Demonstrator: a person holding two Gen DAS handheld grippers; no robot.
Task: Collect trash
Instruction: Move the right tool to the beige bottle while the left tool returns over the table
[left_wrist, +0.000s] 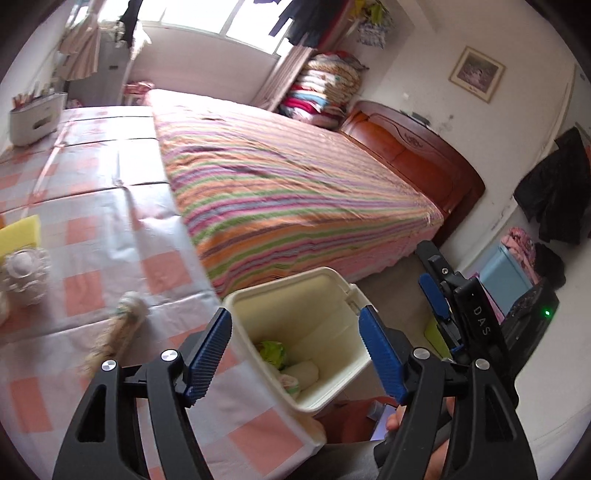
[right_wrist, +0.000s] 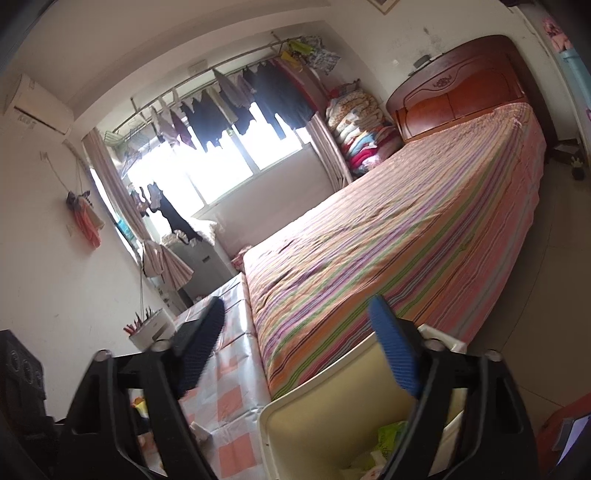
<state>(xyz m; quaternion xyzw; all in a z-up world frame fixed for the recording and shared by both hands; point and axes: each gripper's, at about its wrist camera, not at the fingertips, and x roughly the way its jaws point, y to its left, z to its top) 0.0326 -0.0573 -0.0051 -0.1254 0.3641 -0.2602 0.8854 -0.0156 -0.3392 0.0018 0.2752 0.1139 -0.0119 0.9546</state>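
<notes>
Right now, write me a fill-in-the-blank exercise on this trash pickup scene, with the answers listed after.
1. The cream trash bin sits beside the checkered table, and the trash inside it includes a crumpled ____ wrapper.
2. The left tongs hover above the bin with jaws ____ and nothing between them.
3. The bed behind the bin is covered by a ____ sheet.
4. The pads on the right tongs are coloured ____.

Answers: green; open; striped; blue

The right gripper (right_wrist: 297, 347) is hovering with its jaws spread wide and nothing between them, just above the cream bin (right_wrist: 306, 417). Green and pale trash (right_wrist: 388, 435) is lying inside the bin, while the striped bed (right_wrist: 388, 240) is stretching away beyond the bin's far rim.
</notes>
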